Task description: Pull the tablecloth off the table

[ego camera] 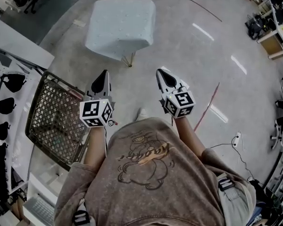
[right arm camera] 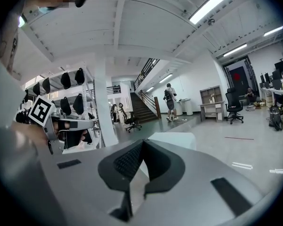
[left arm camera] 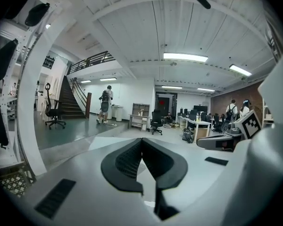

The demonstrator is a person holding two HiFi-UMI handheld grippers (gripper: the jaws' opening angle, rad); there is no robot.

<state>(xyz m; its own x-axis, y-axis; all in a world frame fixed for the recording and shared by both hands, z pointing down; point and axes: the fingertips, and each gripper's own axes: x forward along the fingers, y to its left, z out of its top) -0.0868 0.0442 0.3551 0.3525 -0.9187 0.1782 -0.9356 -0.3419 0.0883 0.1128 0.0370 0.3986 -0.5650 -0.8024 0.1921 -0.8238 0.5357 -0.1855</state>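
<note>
A small table under a pale blue-white tablecloth (ego camera: 121, 26) stands on the floor ahead of me, one thin leg (ego camera: 130, 60) showing below the cloth. My left gripper (ego camera: 102, 77) and right gripper (ego camera: 162, 72) are held side by side in front of my chest, well short of the table. Both are shut with nothing between the jaws. In the left gripper view the left gripper (left arm camera: 142, 140) has its black pads pressed together. The right gripper (right arm camera: 142, 143) is likewise shut in its own view, and the tablecloth (right arm camera: 172, 139) shows just beyond its tips.
A metal mesh cart (ego camera: 54, 116) stands close on my left beside white shelving (ego camera: 9, 93) hung with black headsets. Desks and office chairs (ego camera: 273, 27) line the far right. A red line (ego camera: 208, 105) is marked on the grey floor.
</note>
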